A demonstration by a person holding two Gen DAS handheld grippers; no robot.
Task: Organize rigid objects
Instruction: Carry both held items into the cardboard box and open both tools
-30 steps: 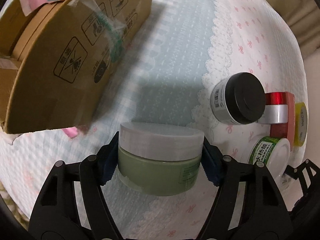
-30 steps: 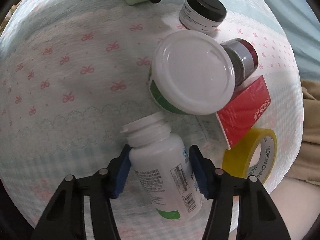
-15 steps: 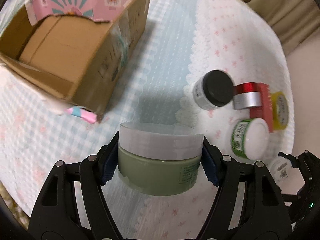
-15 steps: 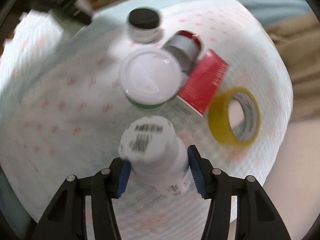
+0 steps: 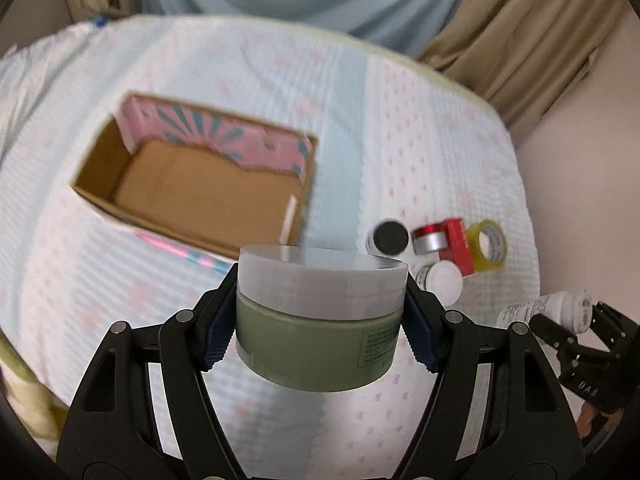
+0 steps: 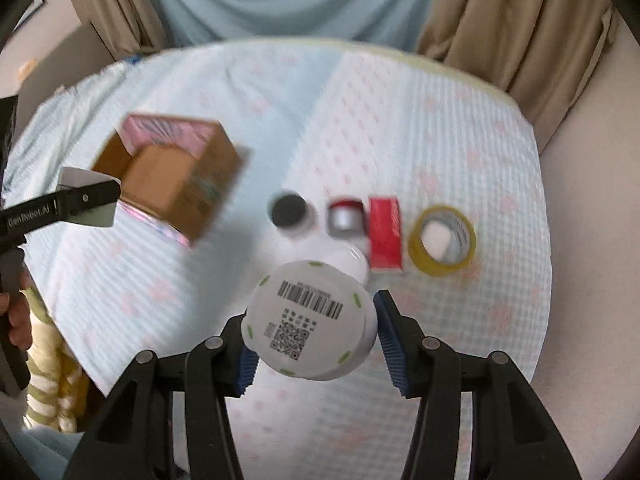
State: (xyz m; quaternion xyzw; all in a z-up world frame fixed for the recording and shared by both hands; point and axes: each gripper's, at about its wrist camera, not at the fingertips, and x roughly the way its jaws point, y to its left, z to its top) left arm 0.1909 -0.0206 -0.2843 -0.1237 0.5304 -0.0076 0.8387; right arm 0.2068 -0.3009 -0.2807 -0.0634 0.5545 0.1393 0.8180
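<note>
— Two items are up off the bedspread (image 5: 400,120) at this point? Where do things stand?

— Yes. My left gripper (image 5: 320,312) is pinching the green jar (image 5: 316,340) with the pale lid, held in the air on the near side of the cardboard box (image 5: 192,200). My right gripper (image 6: 316,340) is clamped on the white bottle (image 6: 312,320), also raised. Nothing lies in the box that I can see, so I judge the sorting barely begun.

— And what is left?

— Five pieces on the cover, close together: a black-lidded jar (image 6: 289,213), a silver and red tin (image 6: 345,219), a red carton (image 6: 385,236), a yellow tape roll (image 6: 442,240) and a white-lidded tub (image 5: 442,286).

— Any writing legible?

— "GenRobot.AI" on the left gripper's arm (image 6: 60,208). The bottle's cap carries a barcode and QR code; the jar's label is too small to read.
</note>
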